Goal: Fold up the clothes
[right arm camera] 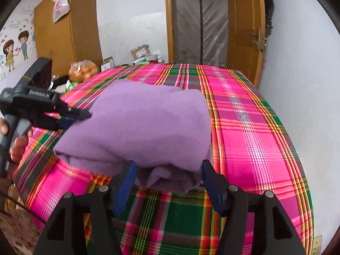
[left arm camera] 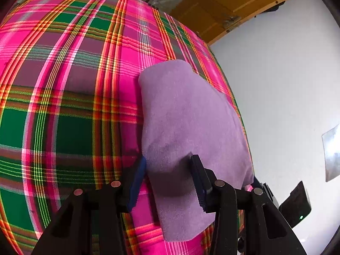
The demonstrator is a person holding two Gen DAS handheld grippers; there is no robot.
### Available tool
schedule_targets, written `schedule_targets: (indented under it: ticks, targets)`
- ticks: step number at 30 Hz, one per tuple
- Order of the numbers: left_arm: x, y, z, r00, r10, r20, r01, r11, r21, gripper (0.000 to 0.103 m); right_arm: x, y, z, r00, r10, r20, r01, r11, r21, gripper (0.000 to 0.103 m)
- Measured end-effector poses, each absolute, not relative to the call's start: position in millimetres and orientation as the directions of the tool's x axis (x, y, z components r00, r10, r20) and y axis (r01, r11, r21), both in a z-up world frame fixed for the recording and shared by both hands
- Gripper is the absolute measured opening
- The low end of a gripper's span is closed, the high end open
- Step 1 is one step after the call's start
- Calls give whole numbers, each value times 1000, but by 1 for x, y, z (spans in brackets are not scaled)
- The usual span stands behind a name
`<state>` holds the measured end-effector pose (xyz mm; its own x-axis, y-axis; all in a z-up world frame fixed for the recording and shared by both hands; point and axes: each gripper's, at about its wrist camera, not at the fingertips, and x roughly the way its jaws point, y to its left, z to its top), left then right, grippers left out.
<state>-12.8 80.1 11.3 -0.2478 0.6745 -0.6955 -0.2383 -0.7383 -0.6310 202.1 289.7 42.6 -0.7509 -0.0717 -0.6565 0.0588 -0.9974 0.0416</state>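
Note:
A folded purple garment (left arm camera: pixel 184 114) lies on the bed's pink and green plaid sheet (left arm camera: pixel 63 89), near the bed's right edge. My left gripper (left arm camera: pixel 169 159) is shut on its near end; one finger (left arm camera: pixel 197 170) dents the cloth. From the right wrist view, the same garment (right arm camera: pixel 144 123) fills the middle of the plaid sheet (right arm camera: pixel 250 127). The left gripper (right arm camera: pixel 82 114) clamps its left edge there, with a hand (right arm camera: pixel 19 146) on the handle. My right gripper (right arm camera: pixel 169 163) stands open around the garment's near folded end, its blue pads (right arm camera: pixel 125 182) apart from the cloth.
A white wall (left arm camera: pixel 276 85) runs close along the bed's right side. Beyond the bed's far end stand a wooden door (right arm camera: pixel 246 42), a plastic-covered doorway (right arm camera: pixel 199 21) and a wardrobe (right arm camera: pixel 63 31). A bag of oranges (right arm camera: pixel 84 71) and boxes (right arm camera: pixel 140 53) sit behind the bed.

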Motion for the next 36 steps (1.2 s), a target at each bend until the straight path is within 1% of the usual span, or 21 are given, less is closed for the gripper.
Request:
schedule_targets:
  ticks: [3,5,8,14,18,21,24,25,26,28,29,30,31,33,36]
  targets:
    - [-17,70,8,-245,675,-696,-236,-738,-632,47,203,298,37,-736,-53,-674,19,-998,57,63]
    - [-20,70,7,-245,675,-696,-233,-738,-633,47,202,305,37,-742,-29,-670,-24,-997,70,63]
    - [-24,71,6,-245,674,-696,-230,-738,-634,48,193,309,38,-740,-41,-672,-49,-992,115,63]
    - [-28,80,2,-246,673,-697,-227,-739,-634,49,192,314,34,-735,28,-677,-106,-991,75,63]
    - [-33,82,0,-240,672,-700,-231,-740,-632,51,203,338,33,-731,26,-682,-158,-978,133,65]
    - [-32,107,2,-232,676,-700,-232,-737,-634,52,208,348,31,-722,65,-689,-206,-970,125,66]
    - [-30,108,2,-236,670,-703,-230,-742,-630,53,209,356,28,-704,99,-704,-252,-961,117,67]
    - [-32,110,1,-231,675,-700,-232,-737,-634,53,210,359,27,-706,75,-704,-248,-957,147,66]
    - [-33,112,1,-230,675,-701,-231,-738,-634,53,211,359,28,-710,60,-701,-242,-957,162,63]
    - [-37,115,1,-237,669,-704,-236,-743,-627,53,210,353,31,-708,63,-703,-220,-966,135,62]
    - [-38,116,2,-238,666,-707,-238,-746,-622,53,208,350,34,-698,46,-714,-194,-973,127,56]
    - [-39,117,3,-239,663,-709,-240,-748,-618,53,207,348,37,-688,30,-725,-169,-978,120,48]
    - [-41,117,5,-248,665,-705,-242,-747,-620,53,205,345,39,-677,14,-736,-143,-983,113,44]
    - [-41,117,12,-282,657,-699,-263,-754,-602,52,206,345,48,-685,-6,-729,-113,-987,114,41]
    - [-37,118,22,-315,660,-682,-293,-751,-592,52,204,341,68,-729,-52,-683,-64,-988,143,37]
